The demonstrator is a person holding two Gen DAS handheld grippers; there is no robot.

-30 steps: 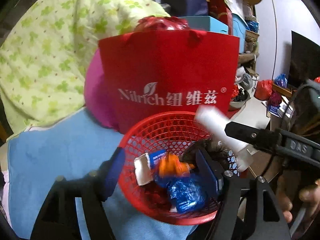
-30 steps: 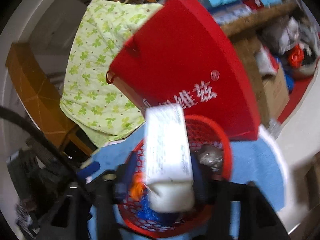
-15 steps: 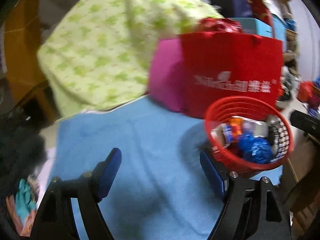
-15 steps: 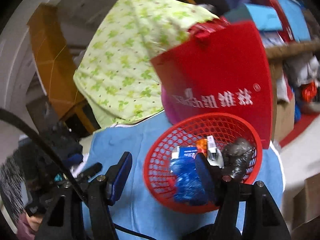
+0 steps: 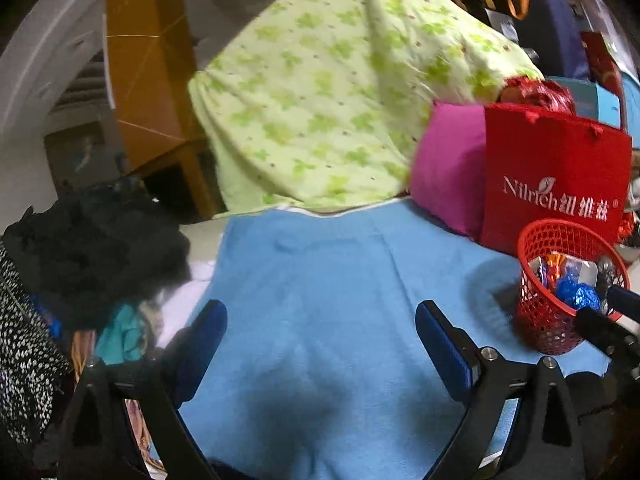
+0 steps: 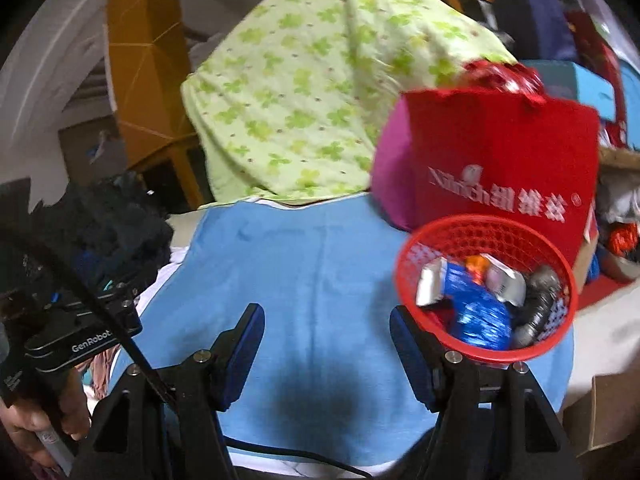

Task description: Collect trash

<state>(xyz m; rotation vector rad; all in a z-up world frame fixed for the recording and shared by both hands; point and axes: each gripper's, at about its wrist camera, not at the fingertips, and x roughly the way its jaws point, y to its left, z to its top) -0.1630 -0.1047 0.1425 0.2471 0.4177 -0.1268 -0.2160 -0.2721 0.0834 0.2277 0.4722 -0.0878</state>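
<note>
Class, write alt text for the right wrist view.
A red mesh basket of wrappers sits on a blue cloth, right of the empty right gripper. Behind stand a red gift bag and green floral bedding.

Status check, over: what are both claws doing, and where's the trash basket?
Left claw empty, jaws opening over blue cloth. Right claw open, empty. Red basket of wrappers on cloth, front of red bag. Nothing blocking.

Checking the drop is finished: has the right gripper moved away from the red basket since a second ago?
Yes. The right gripper has pulled back and to the left of the red basket, which now sits at its right finger, nothing between its jaws.
</note>
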